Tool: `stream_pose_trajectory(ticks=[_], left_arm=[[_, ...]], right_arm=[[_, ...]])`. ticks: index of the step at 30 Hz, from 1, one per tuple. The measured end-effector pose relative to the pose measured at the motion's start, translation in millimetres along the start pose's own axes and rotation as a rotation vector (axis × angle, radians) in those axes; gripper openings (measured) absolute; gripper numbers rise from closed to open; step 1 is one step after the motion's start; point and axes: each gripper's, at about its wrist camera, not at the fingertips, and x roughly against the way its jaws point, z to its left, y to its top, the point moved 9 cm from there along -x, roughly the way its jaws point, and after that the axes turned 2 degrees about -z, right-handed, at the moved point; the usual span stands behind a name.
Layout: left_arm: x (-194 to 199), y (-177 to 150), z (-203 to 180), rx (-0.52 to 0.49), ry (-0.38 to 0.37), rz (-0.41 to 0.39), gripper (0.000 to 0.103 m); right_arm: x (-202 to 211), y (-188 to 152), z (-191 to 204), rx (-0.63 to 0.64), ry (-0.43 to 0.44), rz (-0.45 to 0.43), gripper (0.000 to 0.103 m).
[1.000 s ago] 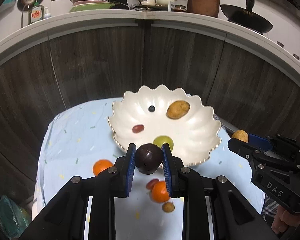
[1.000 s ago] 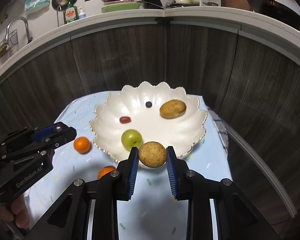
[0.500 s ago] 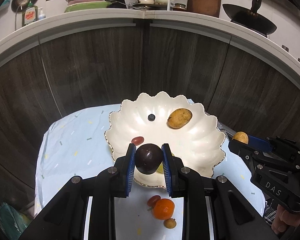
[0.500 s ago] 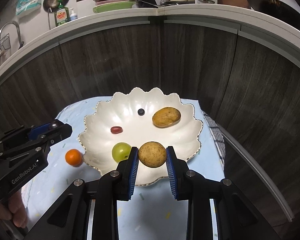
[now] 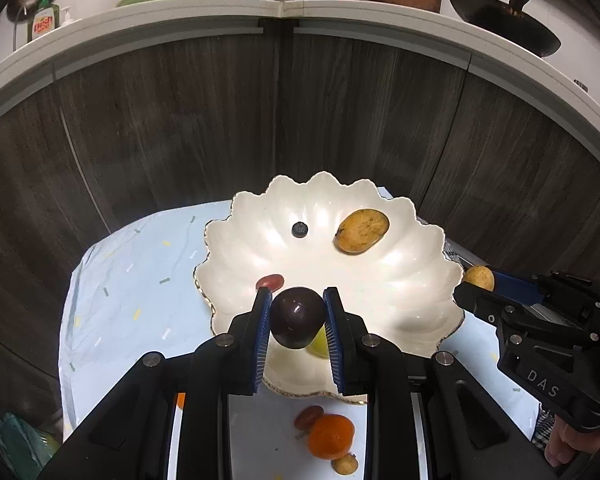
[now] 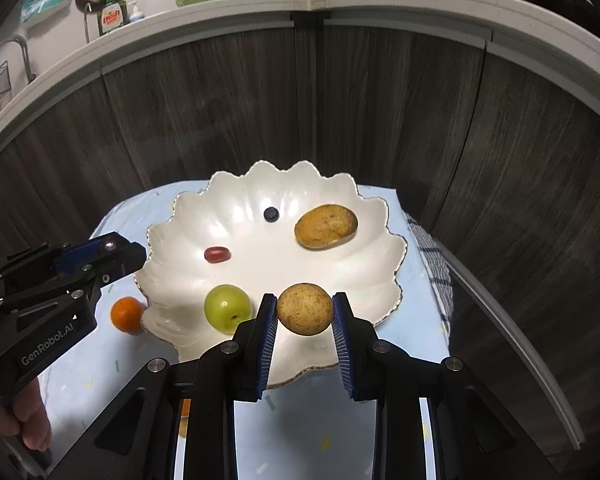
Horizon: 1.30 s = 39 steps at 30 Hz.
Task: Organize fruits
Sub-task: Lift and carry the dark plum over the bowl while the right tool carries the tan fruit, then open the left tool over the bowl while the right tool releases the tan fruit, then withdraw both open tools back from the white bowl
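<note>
Plum [image 5: 296, 322] pinched in our left claw [image 5: 297, 320] over the near rim of the bowl [image 5: 412, 292]; brown fruit [image 6: 305, 309] pinched in our right claw [image 6: 305, 312], also above the bowl. We should lower both onto bare spots, clear of the green fruit [image 6: 228, 309], then spread gently.

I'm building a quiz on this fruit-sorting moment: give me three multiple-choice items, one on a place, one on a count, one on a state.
1. Where does the green fruit lie?
A on the cloth
B in the white scalloped bowl
C on the counter

2. How many fruits lie in the bowl?
A two
B four
C six

3. What does the left gripper hold?
A nothing
B an orange
C a dark purple fruit

Key: B, the green fruit lies inside the white scalloped bowl; B, it lies with the blueberry, red grape and mango; C, the left gripper clamps the dark purple fruit.
</note>
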Motion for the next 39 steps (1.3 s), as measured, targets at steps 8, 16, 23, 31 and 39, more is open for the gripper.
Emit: stream_pose_trajectory(ticks=[8,16,23,31,39], left_arm=[[-18.1,-2.9,-0.5,-0.003,-0.008,0.033,0.026],[-28.6,-9.0,3.7,0.005,-0.010,0.072,0.032],[-19.4,-4.9,11.8,0.009,0.020,0.048,0.059],[-1.3,3.1,24.4,0.006,0.067,0.003,0.085],[13.7,2.9,33.0,0.014,0.082,-0.016,0.090]], right_arm=[[-17.4,-6.1,-1.3,-0.006,0.009,0.044,0.029],[-24.3,-8.1,0.9,-0.011,0.011,0.069,0.030],[-18.7,-1.5,-0.2,-0.007,-0.024,0.052,0.055],[-5.2,6.1,-0.4,-0.009,-0.061,0.005,0.081],[2.6,8.1,5.1,-0.010,-0.061,-0.009,0.081]])
